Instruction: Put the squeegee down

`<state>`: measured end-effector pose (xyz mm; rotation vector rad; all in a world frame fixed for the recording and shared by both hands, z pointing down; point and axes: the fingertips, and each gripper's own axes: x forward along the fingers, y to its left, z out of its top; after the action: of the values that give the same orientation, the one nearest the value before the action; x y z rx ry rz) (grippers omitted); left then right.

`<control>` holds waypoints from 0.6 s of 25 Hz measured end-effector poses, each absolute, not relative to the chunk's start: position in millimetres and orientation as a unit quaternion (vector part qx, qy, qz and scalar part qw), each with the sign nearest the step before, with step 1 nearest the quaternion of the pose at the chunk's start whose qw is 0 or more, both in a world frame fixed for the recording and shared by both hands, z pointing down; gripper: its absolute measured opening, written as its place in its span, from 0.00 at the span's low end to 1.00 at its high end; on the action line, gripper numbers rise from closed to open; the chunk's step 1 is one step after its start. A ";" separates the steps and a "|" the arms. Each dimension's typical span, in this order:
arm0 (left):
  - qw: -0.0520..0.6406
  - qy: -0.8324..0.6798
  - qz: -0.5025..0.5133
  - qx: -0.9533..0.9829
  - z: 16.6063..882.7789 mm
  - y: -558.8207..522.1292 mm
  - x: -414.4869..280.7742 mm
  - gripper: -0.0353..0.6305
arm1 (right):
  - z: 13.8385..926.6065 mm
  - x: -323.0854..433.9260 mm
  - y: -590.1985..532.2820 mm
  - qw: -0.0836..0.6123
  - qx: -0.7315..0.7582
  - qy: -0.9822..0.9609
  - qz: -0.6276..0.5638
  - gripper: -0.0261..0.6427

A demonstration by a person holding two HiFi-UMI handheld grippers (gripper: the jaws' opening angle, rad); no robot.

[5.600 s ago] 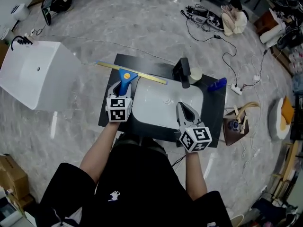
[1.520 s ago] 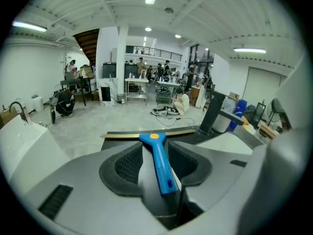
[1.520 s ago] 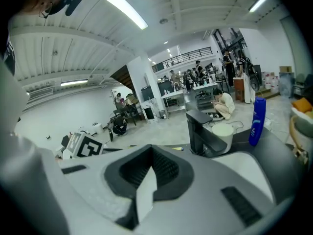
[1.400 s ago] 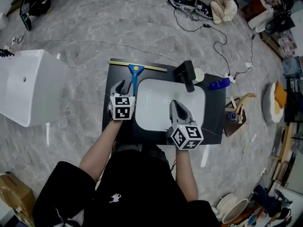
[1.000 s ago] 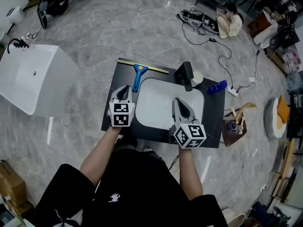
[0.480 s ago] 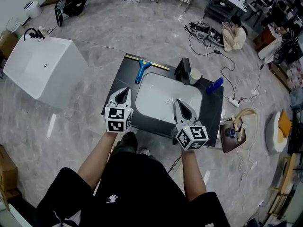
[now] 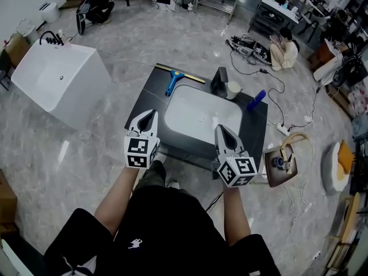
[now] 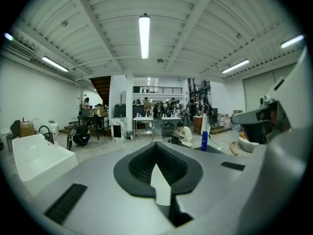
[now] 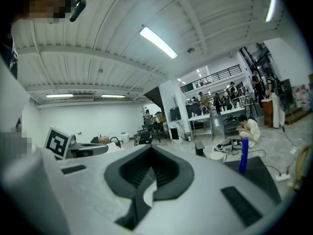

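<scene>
The squeegee [image 7: 174, 80], blue-handled with a long yellow blade, lies flat at the far left edge of the black countertop [image 7: 145, 102], beside the white sink basin [image 7: 201, 115]. My left gripper [image 7: 148, 117] hovers near the counter's near left edge, shut and empty, well short of the squeegee. My right gripper [image 7: 223, 132] is over the counter's near edge, also shut with nothing in it. In the left gripper view the jaws [image 8: 156, 147] meet at the tip; the right gripper view shows the same closed jaws [image 9: 149, 150]. Neither gripper view shows the squeegee.
A black faucet [image 7: 218, 80], a pale cup [image 7: 233, 89] and a blue bottle [image 7: 257, 99] stand at the counter's back. A white freestanding basin [image 7: 57, 76] sits to the left. Cables, a brown board [image 7: 280, 161] and a seated person [image 7: 284, 46] are on the floor at right.
Both grippers have drawn back toward me and risen, away from the sink. The squeegee, once held by the left gripper, stays lying at the counter's far edge.
</scene>
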<state>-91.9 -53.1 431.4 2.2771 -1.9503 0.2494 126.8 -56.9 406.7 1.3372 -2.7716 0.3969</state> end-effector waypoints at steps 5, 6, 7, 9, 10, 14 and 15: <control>0.048 -0.648 0.075 0.756 413.6 -33.1 -84.0 0.06 | 393.4 137.2 -40.8 0.009 0.427 -0.896 0.117 0.04; 0.046 -0.648 0.072 0.756 409.6 -30.0 -82.6 0.06 | 390.7 139.5 -38.6 0.007 0.427 -0.897 0.116 0.04; 0.044 -0.648 0.068 0.757 405.1 -26.4 -81.3 0.06 | 387.8 141.6 -36.1 0.004 0.427 -0.897 0.114 0.04; 0.039 -0.648 0.062 0.758 395.8 -18.7 -79.1 0.06 | 382.1 144.6 -30.7 0.000 0.425 -0.898 0.112 0.04; 0.035 -0.648 0.060 0.758 391.7 -15.4 -78.3 0.06 | 379.7 146.1 -28.6 -0.001 0.425 -0.898 0.111 0.04; 0.023 -0.648 0.058 0.759 380.8 -8.5 -78.0 0.06 | 374.5 152.4 -25.3 -0.006 0.426 -0.898 0.108 0.04; 0.020 -0.649 0.057 0.759 378.5 -7.7 -78.5 0.06 | 373.3 153.5 -24.9 -0.006 0.427 -0.898 0.106 0.04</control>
<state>-78.5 -7.7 378.5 2.3535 -2.0117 0.1767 153.5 -24.9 373.3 1.3463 -2.8327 0.3347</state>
